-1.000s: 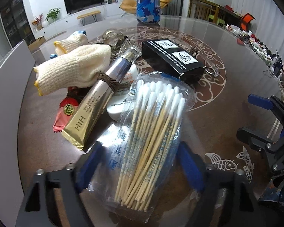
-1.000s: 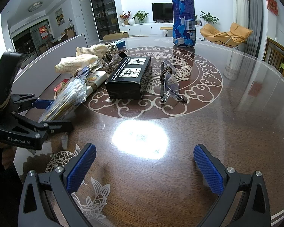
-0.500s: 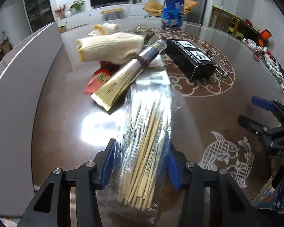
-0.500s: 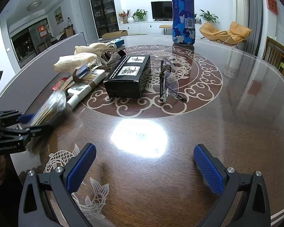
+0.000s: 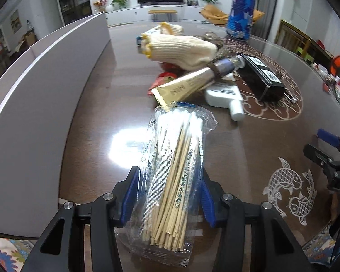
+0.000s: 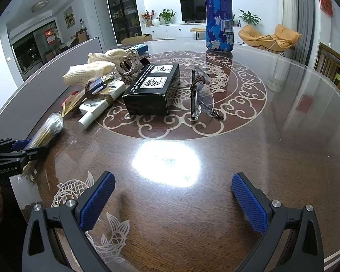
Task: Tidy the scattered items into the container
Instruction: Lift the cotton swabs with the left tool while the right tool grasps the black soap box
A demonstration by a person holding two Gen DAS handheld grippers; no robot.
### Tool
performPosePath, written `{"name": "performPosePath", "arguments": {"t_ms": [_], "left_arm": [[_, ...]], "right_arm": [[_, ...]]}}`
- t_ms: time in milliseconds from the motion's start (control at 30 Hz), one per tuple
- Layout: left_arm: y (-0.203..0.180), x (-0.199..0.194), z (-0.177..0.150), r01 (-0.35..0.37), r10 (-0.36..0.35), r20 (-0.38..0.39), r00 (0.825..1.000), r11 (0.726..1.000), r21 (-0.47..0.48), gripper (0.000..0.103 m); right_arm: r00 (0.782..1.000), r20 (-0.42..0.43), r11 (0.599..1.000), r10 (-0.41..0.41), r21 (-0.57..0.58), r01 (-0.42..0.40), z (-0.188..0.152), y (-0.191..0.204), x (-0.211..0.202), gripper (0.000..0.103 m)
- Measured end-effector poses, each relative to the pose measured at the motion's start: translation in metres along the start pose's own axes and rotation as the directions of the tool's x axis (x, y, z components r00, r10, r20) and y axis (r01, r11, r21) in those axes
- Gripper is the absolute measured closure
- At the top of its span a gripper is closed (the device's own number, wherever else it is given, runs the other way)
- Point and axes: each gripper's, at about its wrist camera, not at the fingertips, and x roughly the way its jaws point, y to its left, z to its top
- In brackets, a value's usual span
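The left gripper [image 5: 167,200] clamps a clear packet of cotton swabs [image 5: 172,170], lifted above the table [image 5: 249,149]. The right gripper [image 6: 173,199] hangs wide apart, empty. Carry the packet level toward the grey container wall [image 5: 40,95] (slippery plastic).

On the table [image 6: 249,149] the items cluster at the left side in the right wrist view: the knit gloves [image 6: 89,73] sit farthest back, the tube [image 6: 88,93] slants across the white bottle [image 6: 99,107] just in front of them, and the box [image 6: 151,89] lies right beside that bottle. Right of the box, apart from it, rest the glasses [image 6: 200,96]. Well behind everything stands the tall can [image 6: 218,14]. Nearest of all, the cotton swab pack [image 5: 173,172] sits between the left gripper [image 5: 167,195] fingers, in front of the tube's flat end, and the container wall [image 5: 36,104] runs along its left
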Motion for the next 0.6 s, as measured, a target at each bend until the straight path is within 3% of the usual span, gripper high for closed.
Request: {"name": "performPosePath", "arguments": {"t_ms": [200,367,600], "left_arm": [[0.008,0.001,-0.001,-0.019,0.019,0.009,1.0,1.0,-0.016,0.05],[0.013,0.002,-0.004,-0.037,0.038,0.014,0.999,0.998,-0.043,0.026],[0.009,0.004,-0.006,-0.032,0.032,0.02,0.999,0.999,-0.025,0.013]], "right_arm": [[1.0,-0.004,1.0,-0.002,0.004,0.002,0.0,0.0,0.0,0.0],[1.0,-0.013,1.0,-0.013,-0.004,0.013,0.0,0.001,0.001,0.0],[0.996,-0.066,0.995,-0.056,-0.089,0.05,0.003,0.018,0.008,0.0]]}}
